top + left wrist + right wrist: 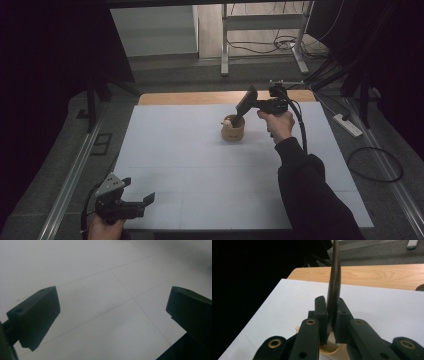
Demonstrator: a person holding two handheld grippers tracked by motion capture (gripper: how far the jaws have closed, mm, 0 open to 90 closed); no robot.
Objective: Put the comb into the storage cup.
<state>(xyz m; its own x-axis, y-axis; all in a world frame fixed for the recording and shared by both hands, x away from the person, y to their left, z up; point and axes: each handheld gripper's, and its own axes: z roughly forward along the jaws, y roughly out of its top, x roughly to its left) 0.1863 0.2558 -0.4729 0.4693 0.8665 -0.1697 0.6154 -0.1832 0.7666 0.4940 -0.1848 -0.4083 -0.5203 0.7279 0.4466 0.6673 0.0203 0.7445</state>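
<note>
A small wooden cup (233, 131) stands on the white table top (175, 150), right of its middle toward the back. Something small and pale (227, 122) pokes over its left rim. My right gripper (255, 104) hangs just above and right of the cup, shut on a dark flat utensil (246, 101) whose lower end reaches down into the cup. In the right gripper view the jaws (333, 312) pinch the utensil (335, 277) edge-on, with the cup's rim (332, 350) below. My left gripper (137, 191) rests at the near left corner, open (112, 315) over bare board.
A bare wooden strip (200, 97) runs along the table's far edge. Beyond it stand metal frame legs (225, 45) and loose cables. A power strip (347, 125) and a cable loop (375, 165) lie on the floor at the right. Dark curtains flank both sides.
</note>
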